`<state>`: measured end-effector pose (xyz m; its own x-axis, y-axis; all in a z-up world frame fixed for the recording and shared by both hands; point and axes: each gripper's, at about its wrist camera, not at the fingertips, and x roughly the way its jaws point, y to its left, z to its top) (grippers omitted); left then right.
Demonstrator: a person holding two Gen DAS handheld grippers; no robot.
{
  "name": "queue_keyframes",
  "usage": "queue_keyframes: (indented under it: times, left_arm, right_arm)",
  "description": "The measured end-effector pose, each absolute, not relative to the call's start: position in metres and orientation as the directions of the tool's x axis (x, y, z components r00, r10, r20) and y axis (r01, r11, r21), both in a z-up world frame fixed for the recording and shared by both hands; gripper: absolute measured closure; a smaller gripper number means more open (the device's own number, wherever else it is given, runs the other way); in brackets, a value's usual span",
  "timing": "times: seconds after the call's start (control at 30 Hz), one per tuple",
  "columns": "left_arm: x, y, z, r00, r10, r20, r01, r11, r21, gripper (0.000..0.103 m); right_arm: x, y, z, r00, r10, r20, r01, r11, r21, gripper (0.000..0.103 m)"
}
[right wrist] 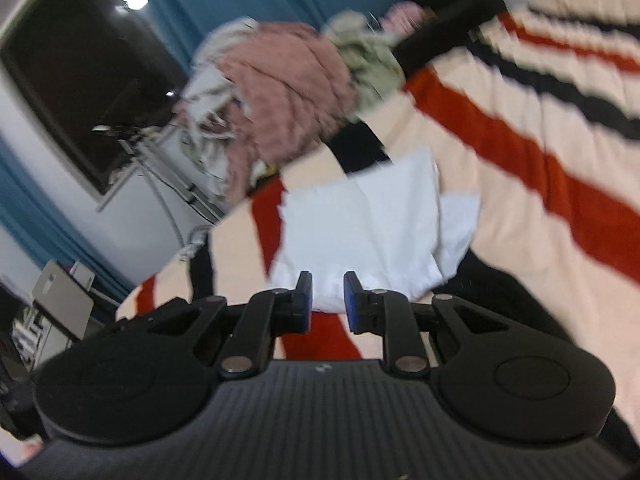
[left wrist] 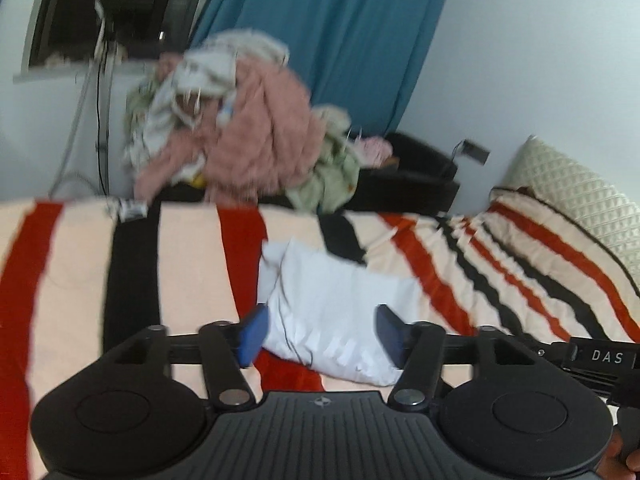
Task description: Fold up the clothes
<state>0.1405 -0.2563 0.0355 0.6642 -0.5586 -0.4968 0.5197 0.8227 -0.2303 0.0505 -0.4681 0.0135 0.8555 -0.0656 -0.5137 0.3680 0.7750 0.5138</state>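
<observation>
A folded white garment (left wrist: 336,308) lies on the striped bedspread (left wrist: 192,256); it also shows in the right wrist view (right wrist: 360,220). My left gripper (left wrist: 320,334) is open, its blue pads wide apart just in front of the garment's near edge, holding nothing. My right gripper (right wrist: 327,300) is open with a narrow gap, its jaws near the garment's near edge, holding nothing. A pile of unfolded clothes (left wrist: 240,120), pink, white and green, sits past the far edge of the bed; it also shows in the right wrist view (right wrist: 288,92).
A black basket (left wrist: 412,176) holds part of the pile. A cream quilted pillow (left wrist: 580,200) lies at the right. A blue curtain (left wrist: 340,32) and a dark window (left wrist: 100,4) are behind. The right gripper's body (left wrist: 600,360) shows at the lower right.
</observation>
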Motion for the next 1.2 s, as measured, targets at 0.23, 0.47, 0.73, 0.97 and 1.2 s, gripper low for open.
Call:
queue_keyframes:
  times: [0.23, 0.47, 0.73, 0.97, 1.2]
  left_arm:
    - [0.040, -0.208, 0.106, 0.726, -0.556, -0.405, 0.554, 0.822, -0.134, 0.000]
    - [-0.037, -0.167, 0.106, 0.777, -0.536, -0.329, 0.549, 0.833, -0.061, 0.000]
    - [-0.065, -0.134, 0.069, 0.811, -0.509, -0.290, 0.510, 0.857, -0.078, 0.000]
    - [-0.064, -0.120, 0.042, 0.839, -0.468, -0.279, 0.468, 0.881, -0.073, 0.000]
    - [-0.057, -0.116, 0.021, 0.852, -0.443, -0.281, 0.447, 0.893, -0.050, 0.000]
  right_arm:
    - [-0.024, -0.413, 0.074, 0.909, -0.139, -0.393, 0.297, 0.877, 0.377, 0.006]
    - [-0.071, -0.377, 0.075, 0.933, -0.139, -0.333, 0.251, 0.913, 0.321, 0.006]
    - [-0.094, -0.343, 0.047, 0.940, -0.195, -0.280, 0.270, 0.926, 0.264, 0.006]
    - [-0.084, -0.325, 0.016, 0.938, -0.225, -0.265, 0.285, 0.934, 0.218, 0.006]
    - [-0.070, -0.322, -0.018, 0.917, -0.257, -0.304, 0.326, 0.923, 0.203, 0.006]
